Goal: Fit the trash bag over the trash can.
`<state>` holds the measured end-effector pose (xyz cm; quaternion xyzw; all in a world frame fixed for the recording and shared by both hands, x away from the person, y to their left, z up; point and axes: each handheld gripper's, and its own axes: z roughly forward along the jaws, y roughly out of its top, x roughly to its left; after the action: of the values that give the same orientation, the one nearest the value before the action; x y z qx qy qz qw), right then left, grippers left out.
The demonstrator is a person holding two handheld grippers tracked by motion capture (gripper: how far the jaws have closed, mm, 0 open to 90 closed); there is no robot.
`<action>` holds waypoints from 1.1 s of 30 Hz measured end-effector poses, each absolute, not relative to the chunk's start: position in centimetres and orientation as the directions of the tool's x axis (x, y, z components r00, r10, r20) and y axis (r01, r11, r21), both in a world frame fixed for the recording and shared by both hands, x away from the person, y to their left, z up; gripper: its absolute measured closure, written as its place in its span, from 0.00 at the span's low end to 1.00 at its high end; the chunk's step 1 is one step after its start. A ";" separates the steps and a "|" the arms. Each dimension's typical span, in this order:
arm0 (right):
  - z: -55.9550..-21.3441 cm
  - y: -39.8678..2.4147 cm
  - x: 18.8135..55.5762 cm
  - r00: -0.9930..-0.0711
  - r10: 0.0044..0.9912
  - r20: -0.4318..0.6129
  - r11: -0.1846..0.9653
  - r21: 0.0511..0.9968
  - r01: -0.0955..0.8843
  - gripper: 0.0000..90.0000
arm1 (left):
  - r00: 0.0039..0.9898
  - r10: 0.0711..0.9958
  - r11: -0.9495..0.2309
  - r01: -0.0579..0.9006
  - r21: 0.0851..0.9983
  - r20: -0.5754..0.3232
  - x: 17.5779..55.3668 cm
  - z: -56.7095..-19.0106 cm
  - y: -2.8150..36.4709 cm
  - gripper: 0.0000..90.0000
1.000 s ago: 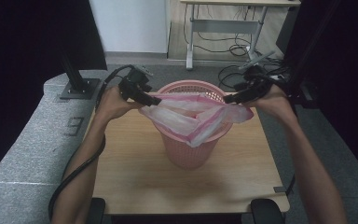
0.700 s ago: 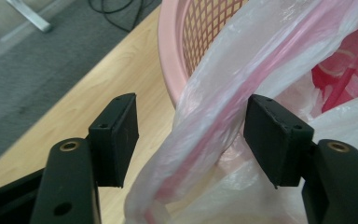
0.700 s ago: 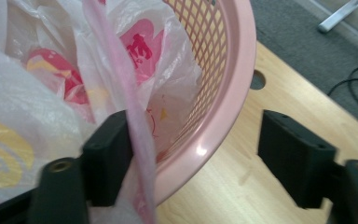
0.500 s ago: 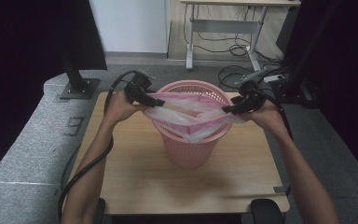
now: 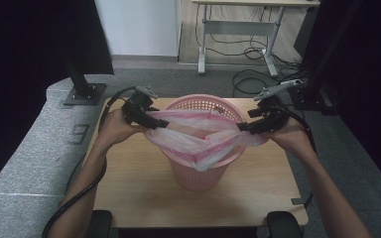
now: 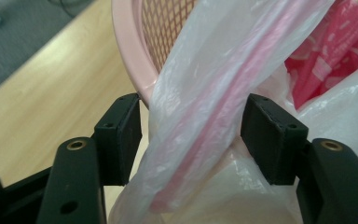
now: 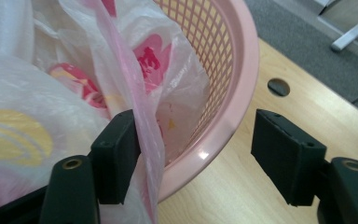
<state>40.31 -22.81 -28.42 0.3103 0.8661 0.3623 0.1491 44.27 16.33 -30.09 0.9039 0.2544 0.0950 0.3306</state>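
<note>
A pink mesh basket [image 5: 203, 99] stands on the wooden table [image 5: 144, 193]. A translucent white-and-pink plastic bag [image 5: 198, 141] lies stretched across its mouth. My left gripper [image 5: 156, 124] is at the basket's left rim, my right gripper [image 5: 240, 128] at its right rim. In the left gripper view the gripper [image 6: 191, 135] has its jaws apart, and a bunched bag edge [image 6: 200, 102] runs between them, touching one pad. In the right gripper view the gripper [image 7: 196, 158] straddles the basket rim [image 7: 242, 70], with bag film [image 7: 28, 93] draped against one jaw. Both pairs of jaws have just been opening.
A round cable hole [image 7: 278, 87] sits in the tabletop beyond the basket. A grey padded surface [image 5: 30, 153] borders the table on the left. A desk frame [image 5: 238, 29] and floor cables [image 5: 258, 79] lie farther back.
Both hands have sunk and drawn in toward the basket's rim, and the bag now lies lower across its mouth.
</note>
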 end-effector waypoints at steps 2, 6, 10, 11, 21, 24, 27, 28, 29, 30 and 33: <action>-28.0 -22.7 40.1 -0.775 0.631 -0.042 0.554 0.724 0.412 0.46 | 0.855 0.518 -0.643 0.388 0.661 0.002 44.1 -29.6 16.5 0.42; -27.9 -22.1 39.9 -0.811 0.583 -0.054 0.601 0.700 0.385 0.68 | 0.845 0.534 -0.620 0.376 0.688 0.019 44.0 -28.5 16.9 0.45; -28.1 -21.6 39.6 -0.838 0.539 -0.084 0.654 0.669 0.354 0.90 | 0.847 0.529 -0.619 0.351 0.703 0.043 43.8 -28.1 17.0 0.62; -28.1 -21.5 39.6 -0.842 0.534 -0.083 0.661 0.662 0.354 0.94 | 0.847 0.529 -0.614 0.344 0.710 0.047 43.8 -28.0 17.0 0.71; -27.0 -21.4 42.8 -0.739 0.648 -0.186 0.617 0.697 0.365 0.98 | 0.778 0.612 -0.630 0.368 0.684 0.145 46.2 -27.4 15.2 0.91; -27.4 -21.4 44.3 -0.706 0.677 -0.207 0.607 0.700 0.377 0.98 | 0.758 0.633 -0.639 0.397 0.658 0.157 47.6 -27.7 14.7 0.91; -28.0 -21.0 45.6 -0.681 0.696 -0.229 0.606 0.695 0.386 0.98 | 0.739 0.658 -0.630 0.438 0.642 0.142 49.2 -28.2 14.3 0.91; -28.2 -20.9 46.0 -0.676 0.700 -0.233 0.607 0.692 0.390 0.98 | 0.733 0.666 -0.625 0.450 0.638 0.136 49.7 -28.4 14.3 0.91; -28.4 -20.8 46.4 -0.669 0.703 -0.241 0.608 0.691 0.391 0.98 | 0.728 0.675 -0.618 0.463 0.635 0.125 50.2 -28.7 14.3 0.90; -28.6 -20.7 46.8 -0.662 0.708 -0.245 0.607 0.689 0.395 0.98 | 0.725 0.679 -0.618 0.477 0.625 0.118 50.6 -29.0 14.2 0.90; -29.4 -20.4 47.9 -0.657 0.717 -0.233 0.603 0.681 0.416 0.98 | 0.722 0.687 -0.607 0.511 0.609 0.078 51.8 -29.9 14.2 0.90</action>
<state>47.90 -20.44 -29.38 0.3297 0.8594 0.2998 0.2509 51.81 14.23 -29.91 0.8829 0.3394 0.1542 0.2856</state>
